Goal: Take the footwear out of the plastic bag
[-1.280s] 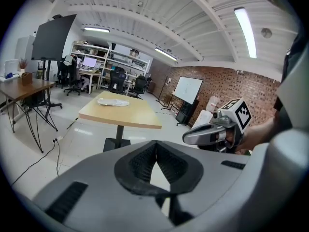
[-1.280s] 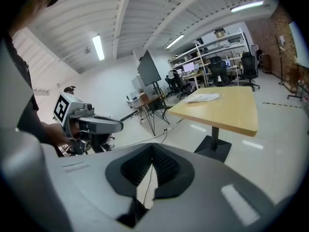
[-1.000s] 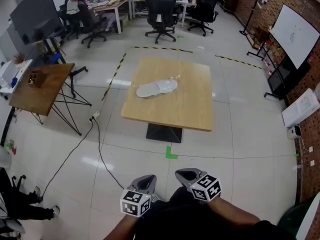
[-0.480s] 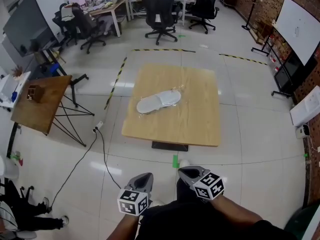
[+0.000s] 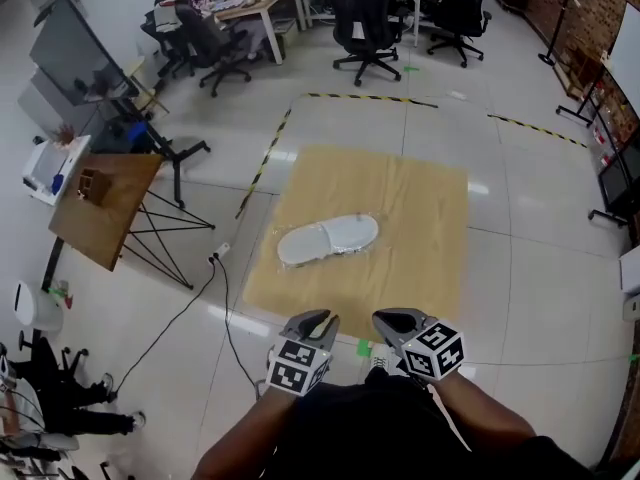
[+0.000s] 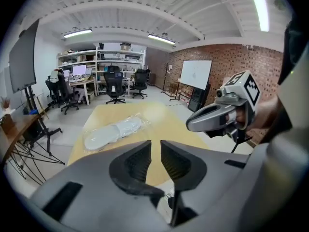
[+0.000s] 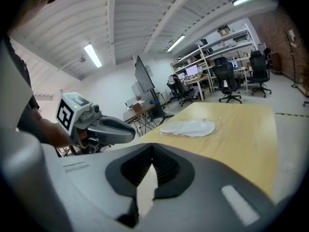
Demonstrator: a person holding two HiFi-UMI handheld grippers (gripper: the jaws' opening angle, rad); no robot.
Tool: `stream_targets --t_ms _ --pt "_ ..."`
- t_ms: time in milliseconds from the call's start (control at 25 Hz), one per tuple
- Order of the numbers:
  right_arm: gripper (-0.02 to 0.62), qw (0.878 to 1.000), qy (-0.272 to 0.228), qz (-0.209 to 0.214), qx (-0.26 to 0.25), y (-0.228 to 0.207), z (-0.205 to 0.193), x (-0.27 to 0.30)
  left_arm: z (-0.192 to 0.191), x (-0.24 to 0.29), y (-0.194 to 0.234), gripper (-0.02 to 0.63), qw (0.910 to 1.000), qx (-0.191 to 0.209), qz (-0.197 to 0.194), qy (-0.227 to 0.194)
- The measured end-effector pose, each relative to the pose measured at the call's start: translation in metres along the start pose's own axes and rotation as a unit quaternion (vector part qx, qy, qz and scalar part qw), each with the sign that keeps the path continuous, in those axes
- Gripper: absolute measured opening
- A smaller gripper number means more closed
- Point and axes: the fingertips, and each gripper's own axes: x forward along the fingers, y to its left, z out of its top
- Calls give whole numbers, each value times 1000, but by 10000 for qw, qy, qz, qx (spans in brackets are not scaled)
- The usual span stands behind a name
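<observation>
A white slipper sealed in a clear plastic bag (image 5: 328,240) lies on the left half of the square wooden table (image 5: 410,198). It also shows in the left gripper view as the bagged slipper (image 6: 113,130) and in the right gripper view as the bagged slipper (image 7: 189,127). Both grippers hover at the table's near edge, well short of the bag. My left gripper (image 5: 322,318) has its jaws opening, a narrow gap between them and nothing inside; it is also seen as the left gripper (image 6: 155,145). My right gripper (image 5: 386,318) is shut and empty, seen too as the right gripper (image 7: 152,150).
A smaller wooden side table (image 5: 100,208) on thin black legs stands to the left. A cable (image 5: 215,298) runs over the tiled floor beside the main table. Office chairs (image 5: 365,18) and desks fill the far end. Black-and-yellow floor tape (image 5: 262,163) lies beyond the table.
The table has come much closer and both grippers now reach its near edge. The left gripper's jaws have parted; the right gripper's stay together.
</observation>
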Motion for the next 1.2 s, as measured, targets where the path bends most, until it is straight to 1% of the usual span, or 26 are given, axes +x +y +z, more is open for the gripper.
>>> stream_targets --t_ms 120,160,240,360,440,480,560,640,720,760,800,880,960,1040,1200 --pt "3 9996 -48 -210 202 -45 10 -12 26 43 20 105 9994 13 9 335" --pt "3 9989 -105 -320 333 -59 12 -18 36 54 28 104 9993 51 26 375" --pt "3 9970 -232 -498 553 -78 12 -28 52 74 50 105 9986 242 141 446" --pt "3 9944 -295 -725 712 -94 6 -37 71 111 91 104 9945 685 508 615" --pt "3 9909 -370 -913 913 -100 1 -46 75 142 115 104 9902 909 711 793" --pt "3 9885 -446 -1013 1034 -100 0 -51 72 157 124 107 9884 936 722 951" --pt "3 9832 -599 -1233 1203 -96 -1 -61 60 184 137 133 9852 930 597 1313" --pt "3 9783 -686 -1488 1266 -93 -2 -66 51 204 147 137 9807 1047 424 1596" --pt "3 9724 -753 -1732 1370 -93 -5 -66 54 217 157 146 9775 1258 324 1663" --pt "3 9691 -782 -1827 1460 -93 -8 -65 52 220 160 141 9766 1285 281 1699" --pt "3 9659 -800 -1908 1560 -92 -12 -64 45 222 161 135 9760 1224 204 1790" --pt "3 9599 -801 -2058 1725 -89 -21 -61 22 221 154 128 9754 985 -103 1969" --pt "3 9553 -788 -2194 1817 -86 -27 -55 10 216 145 120 9763 914 -422 1918" --pt "3 9529 -743 -2278 1862 -85 -31 -49 2 205 138 99 9772 977 -625 1780" --pt "3 9551 -476 -2264 1848 -92 -43 -37 -25 181 111 74 9765 1072 -913 1634"
